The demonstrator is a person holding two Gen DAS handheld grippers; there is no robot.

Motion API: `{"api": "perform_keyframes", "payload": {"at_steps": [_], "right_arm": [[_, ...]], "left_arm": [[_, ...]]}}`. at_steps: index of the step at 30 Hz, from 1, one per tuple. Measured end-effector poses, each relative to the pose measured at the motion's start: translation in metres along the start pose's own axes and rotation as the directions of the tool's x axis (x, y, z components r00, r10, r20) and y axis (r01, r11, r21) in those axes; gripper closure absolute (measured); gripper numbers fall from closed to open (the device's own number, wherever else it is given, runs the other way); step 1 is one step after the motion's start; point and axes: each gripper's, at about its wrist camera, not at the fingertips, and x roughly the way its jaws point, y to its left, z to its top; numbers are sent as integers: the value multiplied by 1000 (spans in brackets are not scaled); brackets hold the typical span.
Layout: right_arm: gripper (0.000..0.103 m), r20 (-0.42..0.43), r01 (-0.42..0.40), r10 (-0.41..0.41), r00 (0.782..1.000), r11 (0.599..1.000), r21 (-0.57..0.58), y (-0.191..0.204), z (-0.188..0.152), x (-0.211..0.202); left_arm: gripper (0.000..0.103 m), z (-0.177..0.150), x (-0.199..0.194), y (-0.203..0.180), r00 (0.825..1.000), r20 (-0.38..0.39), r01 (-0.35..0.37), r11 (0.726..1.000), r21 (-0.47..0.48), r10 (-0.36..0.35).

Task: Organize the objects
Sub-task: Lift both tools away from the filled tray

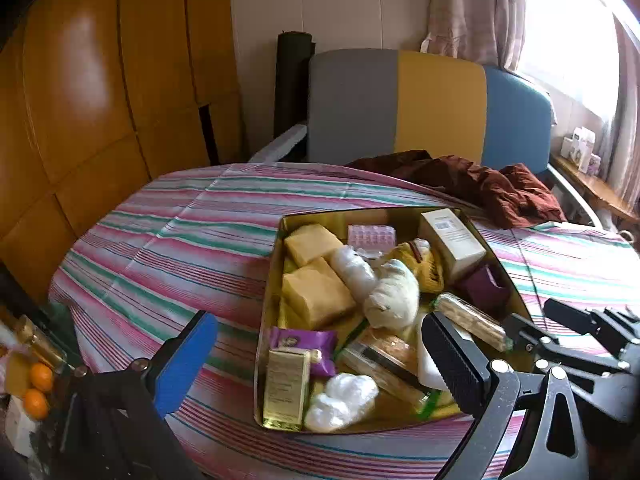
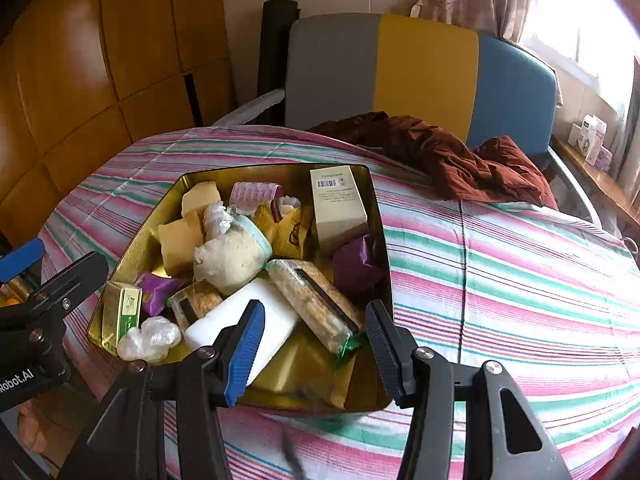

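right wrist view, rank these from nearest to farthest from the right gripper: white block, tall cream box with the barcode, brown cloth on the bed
From the right gripper:
1. white block, right by the blue fingertip, at the near end of the gold tin.
2. tall cream box, upright at the tin's far end.
3. brown cloth, crumpled on the striped sheet beyond the tin, toward the right.

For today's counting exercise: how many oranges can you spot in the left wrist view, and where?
2. One orange sits at the far left edge, off the bed; the second orange lies just below it, touching. More may be hidden in the clutter there.
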Motion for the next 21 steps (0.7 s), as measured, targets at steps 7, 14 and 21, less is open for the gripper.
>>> {"api": "perform_keyframes", "payload": {"at_steps": [7, 14, 21], "right_arm": [[50, 10, 5, -5, 1000, 1000, 1, 1, -5, -6], [50, 10, 15, -15, 1000, 1000, 9, 1, -7, -6], [50, 13, 18, -18, 1000, 1000, 20, -2, -7, -5]], "left_arm": [[0, -2, -8, -4, 999, 15, 29, 1000, -10, -29], [0, -4, -12, -7, 999, 31, 24, 1000, -3, -24], [1, -6, -12, -5, 999, 39, 18, 1000, -12, -18]]}}
